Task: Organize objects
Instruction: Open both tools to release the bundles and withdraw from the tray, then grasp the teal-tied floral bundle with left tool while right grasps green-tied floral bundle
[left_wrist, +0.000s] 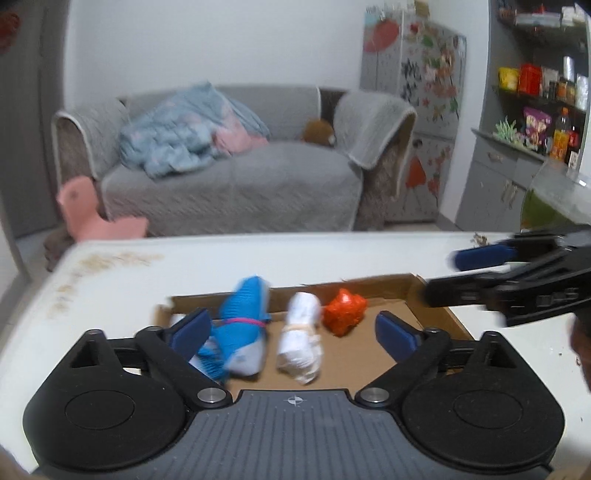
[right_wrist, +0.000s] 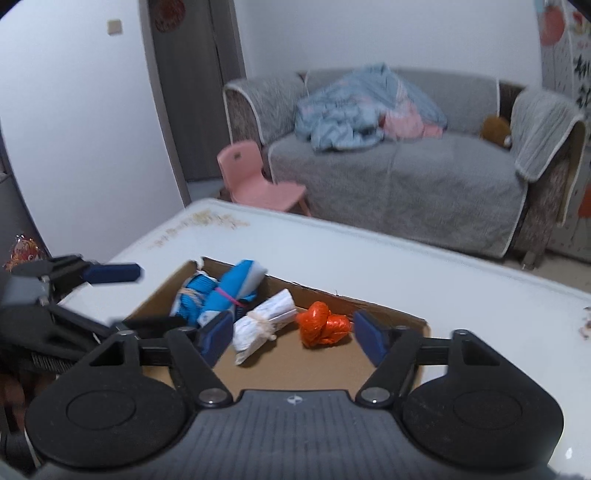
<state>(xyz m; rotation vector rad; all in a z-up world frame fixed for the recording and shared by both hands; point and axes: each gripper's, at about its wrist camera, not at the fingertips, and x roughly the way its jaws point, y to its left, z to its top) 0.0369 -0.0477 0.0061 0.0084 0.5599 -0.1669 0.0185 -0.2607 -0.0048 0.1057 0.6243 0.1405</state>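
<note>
Left wrist view: your left gripper (left_wrist: 291, 332) hangs spread wide above the cardboard tray (left_wrist: 436, 321), where the blue sock roll (left_wrist: 240, 325), white sock roll (left_wrist: 301, 339) and orange bundle (left_wrist: 345, 312) lie along its far edge. Right wrist view: your right gripper (right_wrist: 293, 339) is likewise spread, holding nothing.

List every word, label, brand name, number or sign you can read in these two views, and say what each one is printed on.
None can be read.
Packets and bottles on the shelf: labels too blurred to read.
Decorated cabinet: dark marks, possibly characters, blurred past reading.
Left gripper and right gripper: each body carries only a small crosshair mark, no lettering.
Bundles in the cardboard box: no print visible.
</note>
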